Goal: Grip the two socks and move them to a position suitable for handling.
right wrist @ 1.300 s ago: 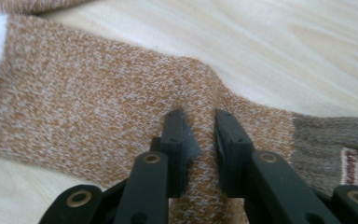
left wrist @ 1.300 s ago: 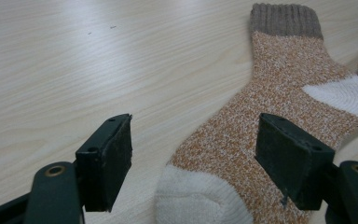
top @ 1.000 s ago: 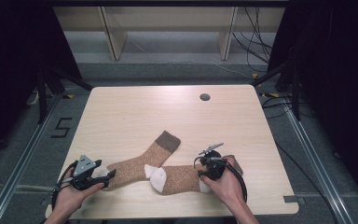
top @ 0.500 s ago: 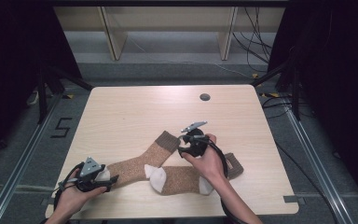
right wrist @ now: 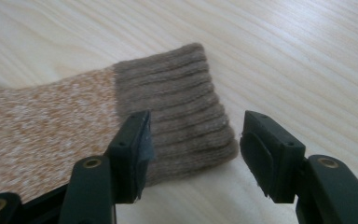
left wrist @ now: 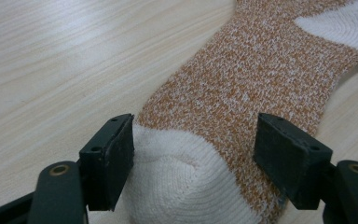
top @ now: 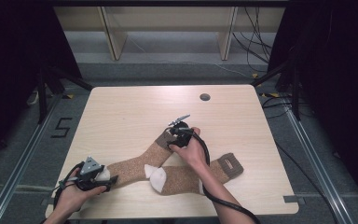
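Observation:
Two orange-brown speckled socks with white toes and heels lie crossed on the wooden table (top: 121, 112). The first sock (top: 130, 165) runs from its white toe (left wrist: 186, 186) at the front left up to its brown ribbed cuff (right wrist: 177, 107). My left gripper (top: 108, 178) is open, its jaws standing either side of that toe (left wrist: 196, 158). My right gripper (top: 173, 136) hovers at the cuff; its jaws have just been opening and now stand wide and open (right wrist: 193, 154), with the cuff's edge below them. The second sock (top: 186, 177) lies flat, its cuff (top: 230, 164) at the right.
A round cable hole (top: 204, 97) sits near the table's far edge. The right gripper's black cable (top: 223, 201) trails off the front edge. Bare wood lies across the far half and right side. Shelf legs (top: 114, 37) stand on the floor beyond.
My right hand has moved up and to the left, from the second sock's right end to the first sock's cuff, and its jaws have opened. The left hand has stayed put.

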Available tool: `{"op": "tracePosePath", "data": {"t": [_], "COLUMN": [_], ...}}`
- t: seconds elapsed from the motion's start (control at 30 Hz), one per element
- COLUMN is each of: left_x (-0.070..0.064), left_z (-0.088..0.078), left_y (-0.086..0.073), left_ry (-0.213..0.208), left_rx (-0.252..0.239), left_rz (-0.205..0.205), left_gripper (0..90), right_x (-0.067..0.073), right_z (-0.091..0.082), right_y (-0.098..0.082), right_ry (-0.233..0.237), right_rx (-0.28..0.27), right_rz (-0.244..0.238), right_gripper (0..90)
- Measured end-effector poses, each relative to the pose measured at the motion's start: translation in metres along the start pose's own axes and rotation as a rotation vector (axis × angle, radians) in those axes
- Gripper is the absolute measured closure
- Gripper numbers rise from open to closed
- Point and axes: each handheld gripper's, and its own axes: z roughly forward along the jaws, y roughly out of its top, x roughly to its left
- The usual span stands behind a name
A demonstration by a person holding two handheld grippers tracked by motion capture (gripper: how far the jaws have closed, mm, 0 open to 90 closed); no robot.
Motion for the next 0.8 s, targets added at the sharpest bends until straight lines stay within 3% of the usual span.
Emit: {"op": "tracePosePath", "data": {"t": [0.23, 0.33, 0.4, 0.43, 0.5, 0.57, 0.67, 0.7, 0.77, 0.8], "left_x": [-0.001, 0.0, 0.0, 0.0, -0.001, -0.001, 0.002, 0.001, 0.004, 0.005], "left_z": [0.001, 0.001, 0.001, 0.002, 0.003, 0.002, 0.001, 0.001, 0.0, 0.0], "left_y": [-0.001, -0.001, -0.001, -0.001, -0.001, -0.001, 0.0, 0.0, 0.001, 0.002], "left_ry": [-0.01, -0.01, -0.016, -0.021, -0.024, -0.027, -0.037, -0.039, -0.05, -0.051], "left_rx": [0.007, 0.016, 0.018, 0.02, 0.021, 0.029, 0.059, 0.054, 0.078, 0.085], "left_rz": [-0.009, 0.001, 0.0, -0.002, -0.016, -0.013, 0.007, -0.002, 0.025, 0.031], "left_gripper": [28.4, 28.9, 29.7, 30.0, 31.1, 33.5, 40.6, 40.6, 46.3, 49.7], "right_x": [-0.002, -0.004, -0.002, -0.003, -0.002, -0.002, -0.002, -0.002, -0.001, -0.002], "right_z": [0.011, 0.014, 0.014, 0.014, 0.014, 0.013, 0.011, 0.011, 0.009, 0.009], "right_y": [-0.001, -0.001, -0.002, -0.001, -0.002, -0.003, -0.005, -0.005, -0.005, -0.006], "right_ry": [0.0, -0.003, 0.011, 0.011, 0.021, 0.027, 0.031, 0.031, 0.034, 0.032], "right_rx": [0.023, 0.018, 0.025, 0.026, 0.033, 0.038, 0.047, 0.047, 0.061, 0.056], "right_rz": [0.001, -0.029, -0.007, -0.037, -0.026, 0.004, 0.0, 0.0, 0.02, 0.004], "right_gripper": [41.8, 43.8, 47.8, 50.5, 56.8, 65.1, 73.2, 73.2, 75.0, 75.6]}}
